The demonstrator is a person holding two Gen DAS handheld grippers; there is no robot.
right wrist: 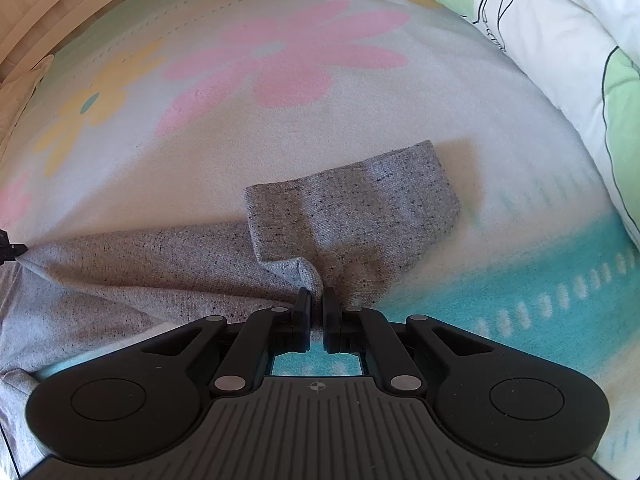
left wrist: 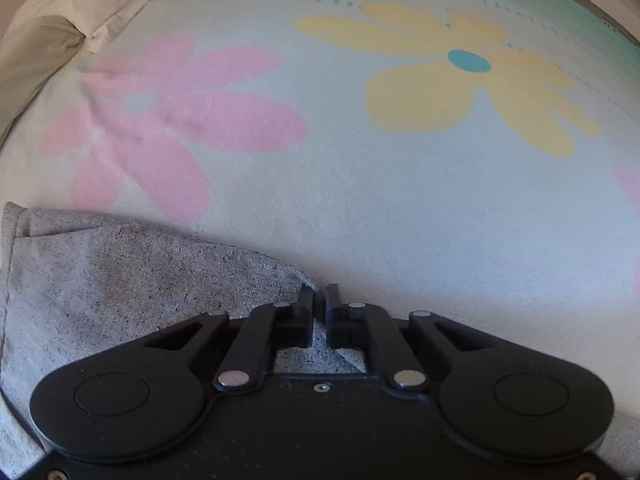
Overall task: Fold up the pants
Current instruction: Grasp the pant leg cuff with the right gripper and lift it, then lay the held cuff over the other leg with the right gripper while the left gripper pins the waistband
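The grey speckled pants (left wrist: 120,300) lie on a flowered bed cover (left wrist: 380,208), at the lower left of the left wrist view. My left gripper (left wrist: 319,294) is shut on a pointed corner of their edge, and grey cloth shows between its fingers. In the right wrist view the pants (right wrist: 352,208) lie bunched, with a short end folded over towards the right. My right gripper (right wrist: 317,296) is shut on a raised fold of that cloth. At that view's left edge a black fingertip (right wrist: 8,250) of the left gripper pulls the cloth to a point.
Beige bedding (left wrist: 60,8) lies bunched at the far left corner. A white and green quilt (right wrist: 580,48) runs along the right side. A pale wooden surface (right wrist: 60,4) shows beyond the bed's far left edge. The cover (right wrist: 280,60) carries pink and yellow flowers.
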